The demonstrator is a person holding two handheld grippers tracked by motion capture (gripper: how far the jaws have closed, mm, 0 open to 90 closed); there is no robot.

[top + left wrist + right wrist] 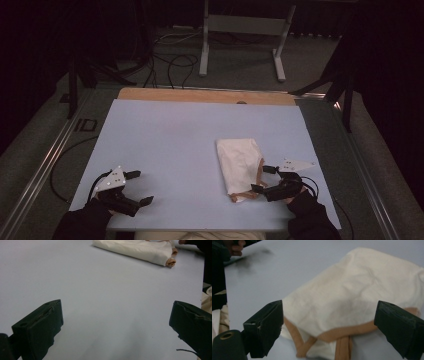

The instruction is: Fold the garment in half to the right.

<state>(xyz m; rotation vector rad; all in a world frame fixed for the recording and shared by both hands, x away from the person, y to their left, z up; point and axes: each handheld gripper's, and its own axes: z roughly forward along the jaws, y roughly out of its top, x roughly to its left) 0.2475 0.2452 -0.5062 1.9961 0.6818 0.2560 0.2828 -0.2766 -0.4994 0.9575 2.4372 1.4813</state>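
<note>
The folded cream cloth bag point(240, 167) lies on the blue desk point(175, 135), right of centre and toward the person's edge. Its long axis runs from the far side of the desk toward the person. Tan straps point(245, 196) trail from the bag's near end and along its right edge.

The right gripper point(263, 178) sits just beside the bag, at the bag's near right corner, with its jaws spread wide and pointing left toward the fabric. One jaw is level with the strap on the bag's right edge; the other is next to the straps at the near end. Nothing is clamped. The left gripper point(140, 187) rests well apart from the bag, off to the bag's left near the person's edge, jaws also spread wide and holding nothing. The right hand is plainly the nearer; in my judgement the coming move turns on closing across that near corner.

The right gripper view shows the bag point(357, 302) between the open jaws and crossed tan straps point(342, 340) at the hem, detail the high view blurs. The left gripper view shows the bag point(135, 248) far ahead across bare desk and a rolled strap end point(171, 262). Whether the right jaws touch the fabric cannot be told.
</note>
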